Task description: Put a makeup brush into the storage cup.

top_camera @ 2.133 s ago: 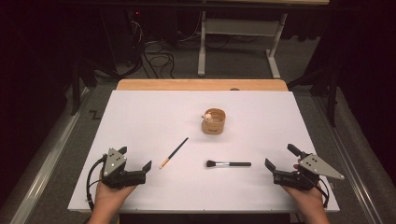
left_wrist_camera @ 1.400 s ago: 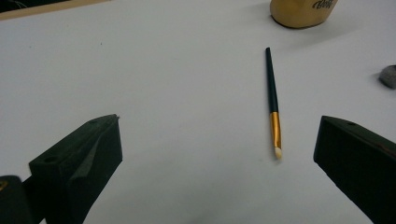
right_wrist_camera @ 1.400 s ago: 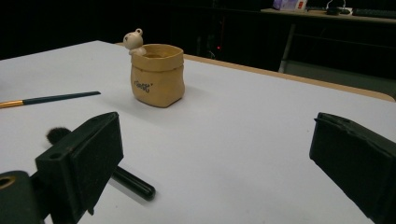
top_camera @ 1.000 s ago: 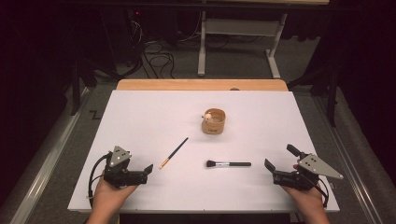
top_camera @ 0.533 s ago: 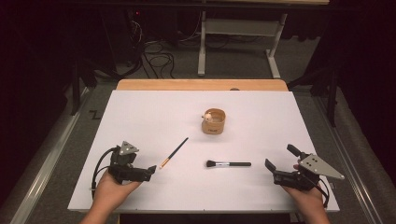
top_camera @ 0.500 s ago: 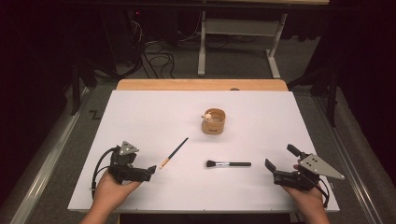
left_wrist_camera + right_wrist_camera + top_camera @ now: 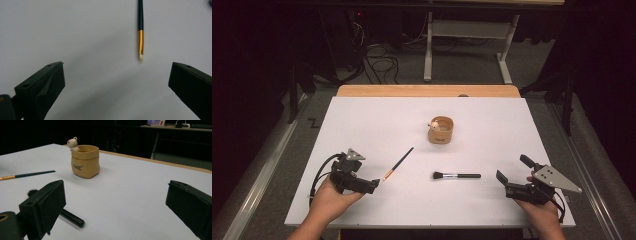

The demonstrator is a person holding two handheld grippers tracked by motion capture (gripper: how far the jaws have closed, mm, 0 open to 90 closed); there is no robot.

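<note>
Half of thin brush (image 7: 140, 30) handle cut off; left tongs (image 7: 116, 82) agape.

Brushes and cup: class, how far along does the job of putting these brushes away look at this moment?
Nothing looks done yet: the thin brush and the fat brush both lie flat on the table, apart from the cup. In hand: the left tongs, open, point at the thin brush's tip without touching it. The right tongs sit open near the fat brush. Probably left: gripping and moving both brushes.
</note>
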